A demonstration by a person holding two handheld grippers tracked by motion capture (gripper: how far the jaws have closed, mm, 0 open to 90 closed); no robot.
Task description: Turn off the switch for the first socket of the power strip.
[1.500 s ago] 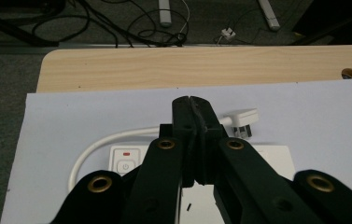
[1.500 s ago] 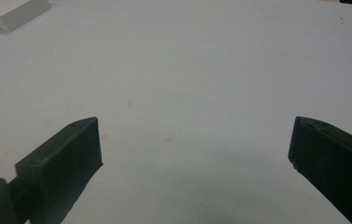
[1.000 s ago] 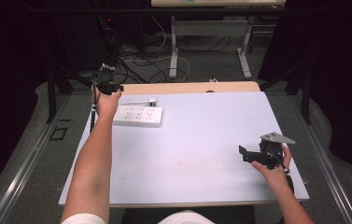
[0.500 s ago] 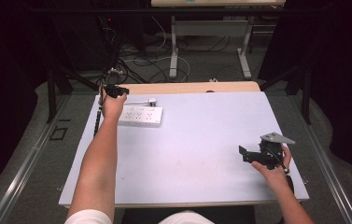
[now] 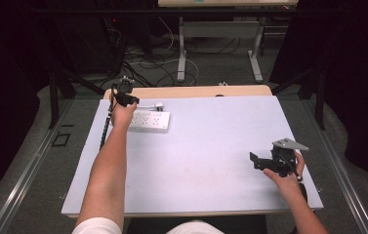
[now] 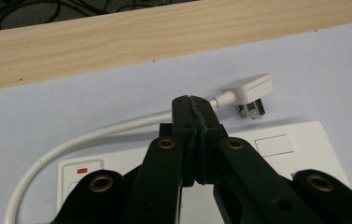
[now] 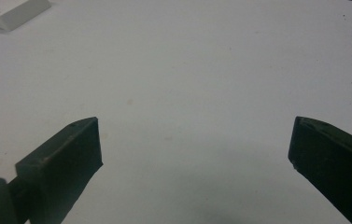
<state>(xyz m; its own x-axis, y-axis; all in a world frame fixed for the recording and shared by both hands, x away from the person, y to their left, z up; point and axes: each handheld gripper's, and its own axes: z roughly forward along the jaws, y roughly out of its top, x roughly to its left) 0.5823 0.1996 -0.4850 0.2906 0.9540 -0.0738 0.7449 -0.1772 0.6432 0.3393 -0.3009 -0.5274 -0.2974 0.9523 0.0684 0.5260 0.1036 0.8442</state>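
Note:
A white power strip [image 5: 148, 121] lies at the table's far left, and its short white cable [image 6: 94, 135] curls round to a white plug [image 5: 158, 105] resting on the table behind it. My left gripper [image 5: 123, 91] hovers over the strip's left end. In the left gripper view its jaws [image 6: 193, 101] are pressed together with nothing between them, above the power strip [image 6: 299, 144] and close to the plug [image 6: 253, 89]. My right gripper [image 5: 261, 161] rests low at the table's near right, open, its jaws [image 7: 194, 142] spread wide over bare table.
The pale table top [image 5: 211, 146] has a wooden strip [image 5: 196, 91] along its far edge. Beyond it are floor cables and the legs of another desk [image 5: 181, 53]. A corner of the power strip [image 7: 10, 11] appears far off in the right gripper view.
My left hand has moved right and down, coming in over the left end of the power strip. The right hand and gripper have stayed where they were.

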